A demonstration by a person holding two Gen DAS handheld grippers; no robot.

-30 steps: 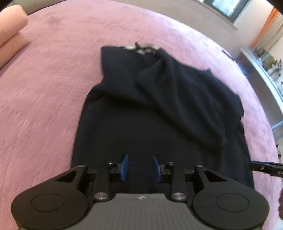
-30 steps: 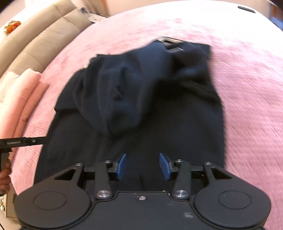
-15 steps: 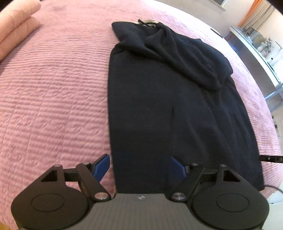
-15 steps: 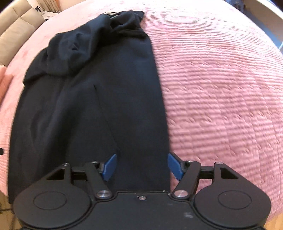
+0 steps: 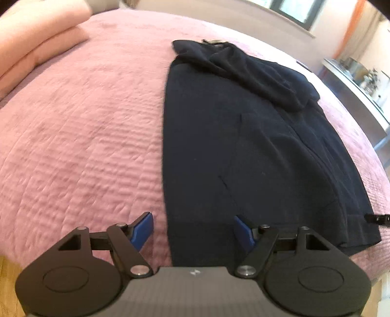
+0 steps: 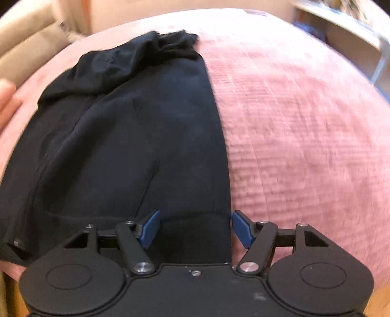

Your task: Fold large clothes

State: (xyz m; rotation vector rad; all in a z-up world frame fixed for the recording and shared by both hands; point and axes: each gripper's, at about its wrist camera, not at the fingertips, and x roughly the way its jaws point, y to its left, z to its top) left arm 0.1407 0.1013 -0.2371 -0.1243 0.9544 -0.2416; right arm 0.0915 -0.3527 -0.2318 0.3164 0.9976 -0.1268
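A large black garment (image 5: 243, 136) lies spread lengthwise on the pink bedspread (image 5: 85, 136), its far end bunched into a heap (image 5: 256, 70). My left gripper (image 5: 193, 230) is open and empty, its blue pads straddling the garment's near left corner at the hem. In the right wrist view the garment (image 6: 136, 136) fills the left half, and my right gripper (image 6: 196, 228) is open and empty, straddling the near right corner of the hem. The right gripper's tip shows at the left wrist view's right edge (image 5: 377, 218).
Folded pink bedding (image 5: 34, 46) lies at the far left of the bed. A beige headboard (image 6: 26, 51) stands beyond the bed's left side. A shelf with small items (image 5: 360, 75) stands by the wall at right. A window (image 5: 292, 9) is behind the bed.
Both grippers opened wide and pulled back to the garment's near hem corners. The garment went from lifted and crumpled to lying flat on the bed.
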